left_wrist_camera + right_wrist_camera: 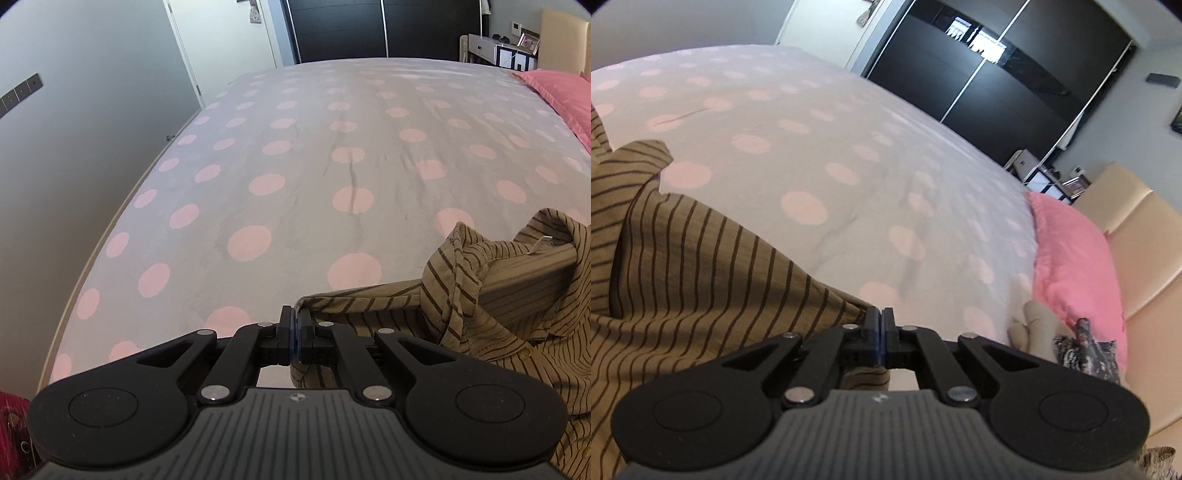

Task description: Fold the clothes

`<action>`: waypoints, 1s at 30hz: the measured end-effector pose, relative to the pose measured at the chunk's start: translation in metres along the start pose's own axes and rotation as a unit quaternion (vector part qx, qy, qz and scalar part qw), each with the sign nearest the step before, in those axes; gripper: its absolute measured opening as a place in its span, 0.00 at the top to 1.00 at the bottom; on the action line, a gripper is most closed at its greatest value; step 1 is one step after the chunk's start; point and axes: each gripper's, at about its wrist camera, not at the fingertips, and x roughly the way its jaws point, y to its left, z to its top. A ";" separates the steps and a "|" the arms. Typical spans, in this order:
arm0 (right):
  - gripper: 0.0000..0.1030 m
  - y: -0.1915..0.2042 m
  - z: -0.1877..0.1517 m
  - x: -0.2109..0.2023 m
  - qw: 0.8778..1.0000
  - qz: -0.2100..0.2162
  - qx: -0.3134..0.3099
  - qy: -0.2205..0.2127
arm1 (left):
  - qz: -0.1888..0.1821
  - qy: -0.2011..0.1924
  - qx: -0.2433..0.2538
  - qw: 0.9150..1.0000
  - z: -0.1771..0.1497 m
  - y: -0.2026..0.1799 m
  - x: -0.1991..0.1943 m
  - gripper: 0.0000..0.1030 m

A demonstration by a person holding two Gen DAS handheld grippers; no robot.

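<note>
A tan shirt with thin dark stripes point(517, 295) lies bunched on the grey bed cover with pink dots point(295, 166), its collar standing up at the right. My left gripper point(296, 314) is shut on an edge of this shirt, which stretches off to the right from the pinched spot. In the right wrist view the same striped shirt point(701, 258) fills the lower left, lifted off the bed cover point(849, 147). My right gripper point(880, 314) is shut on the shirt's edge, the cloth running left from its tips and hanging under them.
A pink pillow point(1078, 258) lies by the cream headboard point(1137, 229). A patterned cloth point(1086, 347) and a beige item point(1034, 325) lie near the pillow. A red garment point(13, 424) shows at the lower left. A dark wardrobe point(997, 92) stands beyond the bed.
</note>
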 end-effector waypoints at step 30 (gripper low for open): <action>1.00 -0.128 0.021 -0.430 0.849 -0.347 0.053 -0.396 | -0.083 -0.500 -0.066 0.859 0.044 0.015 -0.408 1.00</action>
